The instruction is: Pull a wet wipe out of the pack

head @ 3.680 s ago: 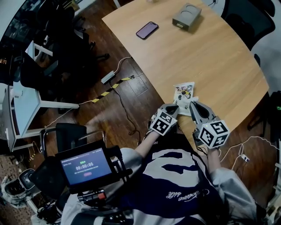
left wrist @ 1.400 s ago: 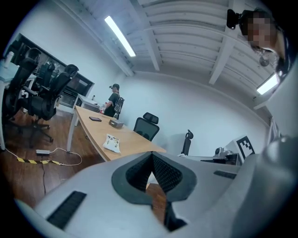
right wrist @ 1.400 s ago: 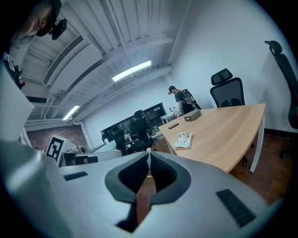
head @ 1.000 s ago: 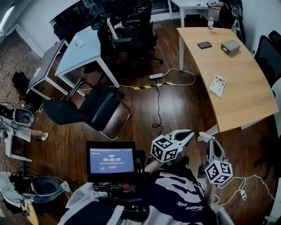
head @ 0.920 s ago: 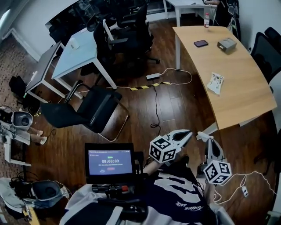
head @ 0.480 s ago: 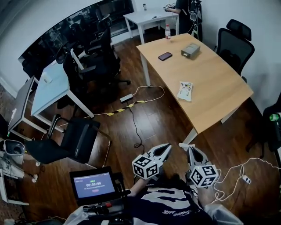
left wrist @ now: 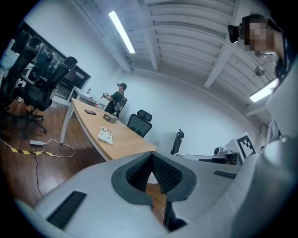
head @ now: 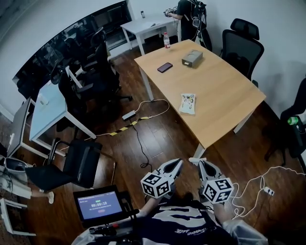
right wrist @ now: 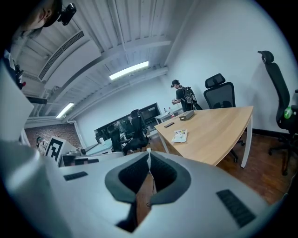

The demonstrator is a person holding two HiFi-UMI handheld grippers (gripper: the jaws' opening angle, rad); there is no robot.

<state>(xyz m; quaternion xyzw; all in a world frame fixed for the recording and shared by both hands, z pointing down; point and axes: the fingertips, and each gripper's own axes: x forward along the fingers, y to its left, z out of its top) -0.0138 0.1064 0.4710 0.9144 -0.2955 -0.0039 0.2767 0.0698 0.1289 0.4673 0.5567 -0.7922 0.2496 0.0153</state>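
Note:
The wet wipe pack (head: 188, 103), white with a printed front, lies flat near the wooden table's (head: 224, 95) near edge; it also shows in the left gripper view (left wrist: 105, 135) and the right gripper view (right wrist: 179, 135). Both grippers hang low over the floor in front of me, well short of the table. My right gripper (head: 200, 162) is shut, and a small white scrap of wipe (head: 194, 160) sticks out at its tips (right wrist: 149, 152). My left gripper (head: 179, 161) is shut, with its tips touching and nothing between them (left wrist: 152, 154).
On the table lie a dark phone (head: 164, 67), a grey box (head: 192, 58) and a bottle (head: 166, 40). A person (head: 187, 14) stands at the far end. Black office chairs (head: 241, 45) ring the table. Cables (head: 143, 107) run across the wooden floor. A small screen (head: 98, 205) sits low left.
The grippers were at the pack on the table's edge. Now they are well back from it, held together low, and the table has shifted left in the view.

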